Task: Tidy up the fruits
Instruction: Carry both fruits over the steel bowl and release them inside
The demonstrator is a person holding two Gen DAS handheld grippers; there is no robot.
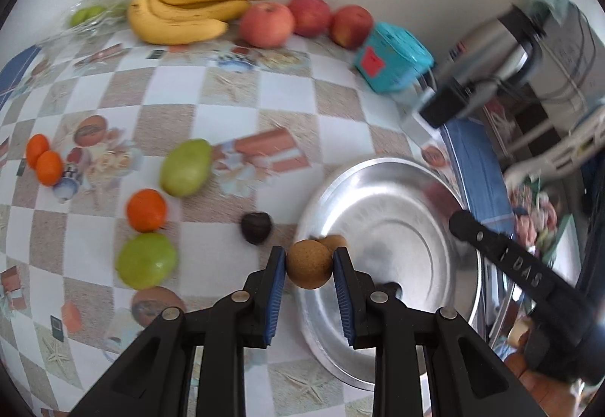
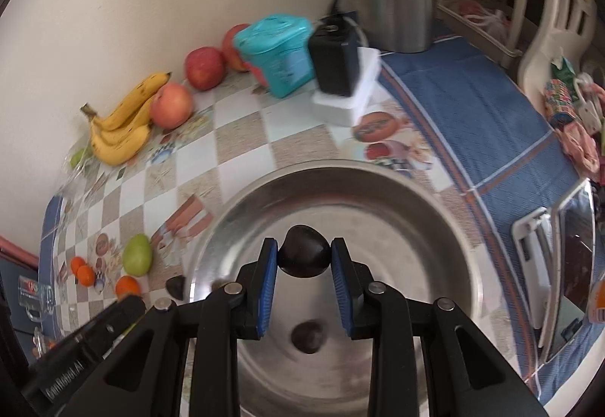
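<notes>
Left of the metal bowl (image 1: 412, 190) lie oranges (image 1: 146, 209) and green fruit (image 1: 185, 167). The left gripper (image 1: 309, 263) is clamped on a brown round fruit (image 1: 309, 267) at the bowl's rim — the right gripper (image 2: 304, 258) grasps a dark plum (image 2: 303, 257) above the bowl's middle.

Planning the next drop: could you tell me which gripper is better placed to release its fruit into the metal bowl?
Probably right: the right gripper holds its dark fruit over the bowl.
</notes>
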